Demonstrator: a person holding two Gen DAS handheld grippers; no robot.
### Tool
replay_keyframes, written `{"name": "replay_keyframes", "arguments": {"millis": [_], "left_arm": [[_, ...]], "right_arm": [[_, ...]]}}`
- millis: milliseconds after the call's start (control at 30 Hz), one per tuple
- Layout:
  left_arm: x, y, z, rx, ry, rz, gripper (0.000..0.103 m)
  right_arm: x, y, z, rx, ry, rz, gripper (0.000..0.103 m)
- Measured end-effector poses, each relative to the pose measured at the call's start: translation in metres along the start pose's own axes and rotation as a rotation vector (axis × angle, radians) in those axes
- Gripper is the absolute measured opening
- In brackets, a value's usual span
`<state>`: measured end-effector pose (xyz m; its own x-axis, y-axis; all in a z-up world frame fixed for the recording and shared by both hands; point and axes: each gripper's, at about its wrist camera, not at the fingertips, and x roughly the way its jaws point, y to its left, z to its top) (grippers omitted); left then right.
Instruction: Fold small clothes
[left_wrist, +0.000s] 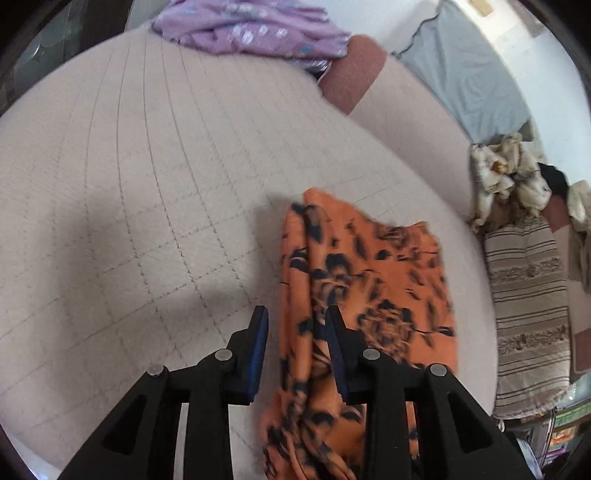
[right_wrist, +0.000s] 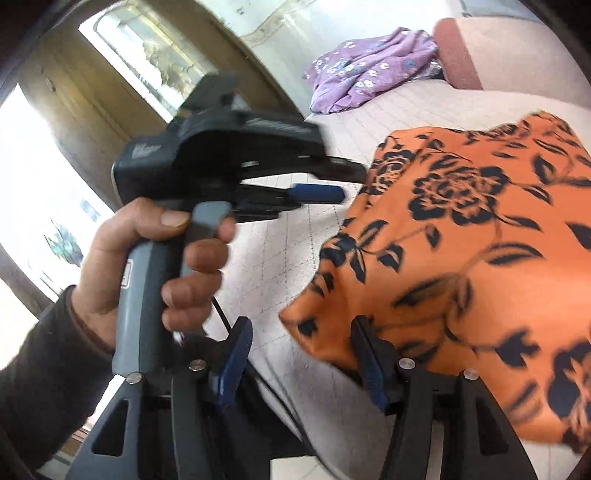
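Both grippers, left gripper (left_wrist: 297, 332) and right gripper (right_wrist: 301, 350), seemingly open beside orange cloth (left_wrist: 369, 280).

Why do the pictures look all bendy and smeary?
Left wrist view: the fisheye lens curves the bedspread's stitched lines, and the orange flowered cloth is motion-smeared. Right wrist view: window light glares white, and the person's hand is blurred.
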<state>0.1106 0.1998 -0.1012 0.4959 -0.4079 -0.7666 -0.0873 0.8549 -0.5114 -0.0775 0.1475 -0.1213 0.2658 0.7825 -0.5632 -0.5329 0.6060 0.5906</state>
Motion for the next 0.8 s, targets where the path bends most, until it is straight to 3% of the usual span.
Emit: {"name": "replay_keyframes", "arguments": {"millis": [100,200,367,433,467,567,633,667,700,800], "left_arm": [[-0.024,-0.024,-0.015,0.091,-0.021,-0.045,0.033],[-0.027,-0.039,-0.037,0.145,0.011,-0.050,0.034],[-0.014,-0.026,-0.071,0.111,0.068,-0.013,0.034],[0.002,-0.014,-0.077,0.101,0.088,0.088,0.015],[0.002,-0.005,-0.077,0.065,0.090,0.099,0.005],[-0.013,-0.011,-0.071,0.041,0.058,0.066,0.006],[-0.025,-0.027,-0.068,0.112,0.012,0.110,0.017],[-0.029,-0.033,-0.067,0.132,-0.005,0.114,0.029],[-0.034,-0.043,-0.066,0.154,-0.034,0.104,0.042],[-0.041,-0.070,-0.062,0.215,-0.129,0.072,0.065]], "right_arm": [[-0.029,-0.005,-0.006,0.036,-0.046,0.000,0.060],[-0.062,-0.018,-0.017,0.091,-0.093,-0.010,0.061],[-0.108,-0.043,-0.024,0.171,-0.162,-0.056,0.062],[-0.118,-0.054,-0.023,0.208,-0.189,-0.056,0.066],[-0.121,-0.059,-0.023,0.231,-0.191,-0.053,0.066],[-0.118,-0.072,-0.019,0.288,-0.174,-0.029,0.067],[-0.119,-0.077,-0.021,0.309,-0.183,-0.020,0.066],[-0.121,-0.079,-0.020,0.318,-0.188,-0.020,0.067],[-0.126,-0.080,-0.020,0.326,-0.202,-0.016,0.067],[-0.143,-0.083,-0.023,0.341,-0.238,-0.022,0.067]]}}
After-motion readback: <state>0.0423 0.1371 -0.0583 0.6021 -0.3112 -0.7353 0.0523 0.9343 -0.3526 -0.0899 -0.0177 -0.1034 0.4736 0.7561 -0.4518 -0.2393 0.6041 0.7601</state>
